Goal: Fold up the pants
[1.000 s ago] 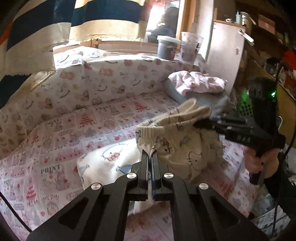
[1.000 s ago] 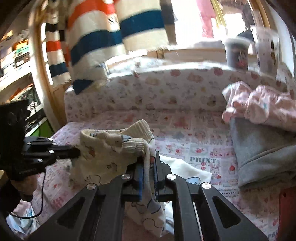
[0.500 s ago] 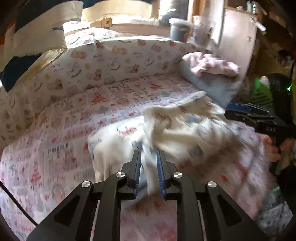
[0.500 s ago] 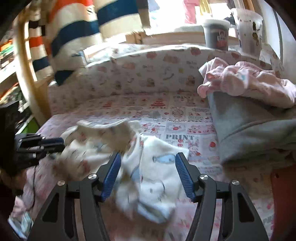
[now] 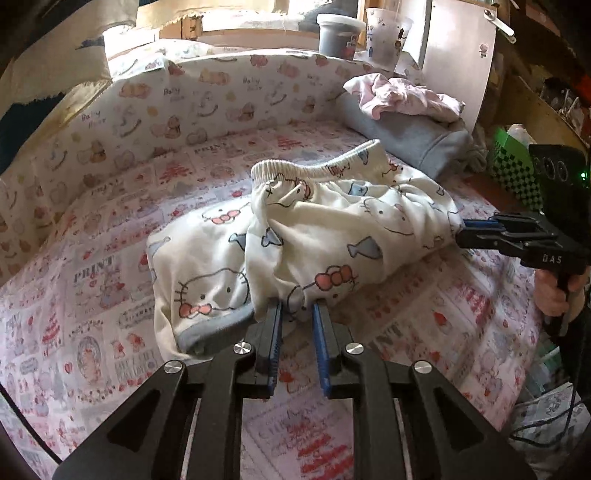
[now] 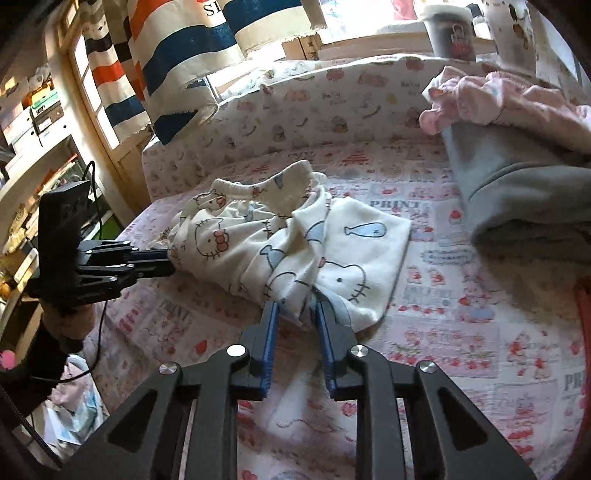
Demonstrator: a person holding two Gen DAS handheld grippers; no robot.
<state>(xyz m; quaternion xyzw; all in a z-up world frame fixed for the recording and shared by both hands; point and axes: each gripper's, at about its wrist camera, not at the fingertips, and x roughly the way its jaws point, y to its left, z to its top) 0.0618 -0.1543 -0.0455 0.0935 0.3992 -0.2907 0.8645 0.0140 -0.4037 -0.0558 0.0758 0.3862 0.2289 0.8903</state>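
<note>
The cream pants [image 5: 325, 236] with cat and fish prints lie folded over on the patterned bed sheet [image 5: 110, 266], waistband at the far side. They also show in the right wrist view [image 6: 295, 251]. My left gripper [image 5: 297, 314] is open, its jaws a little apart at the near edge of the pants, cloth lying between the tips. My right gripper [image 6: 295, 314] is open at the other edge of the pants, cloth between its tips too. Each gripper shows in the other's view: the right one [image 5: 476, 230] and the left one [image 6: 159, 264].
A grey folded garment [image 5: 406, 136] with a pink one [image 5: 402, 98] on top lies at the bed's far right. A padded bumper [image 5: 207, 99] rims the bed. Cups [image 5: 340, 33] stand on the sill. Striped cloth [image 6: 192, 55] hangs above.
Both grippers let go of the pants and came down: a second ago they held them lifted, shut on the cloth; now the pants rest on the bed, folded over, jaws apart.
</note>
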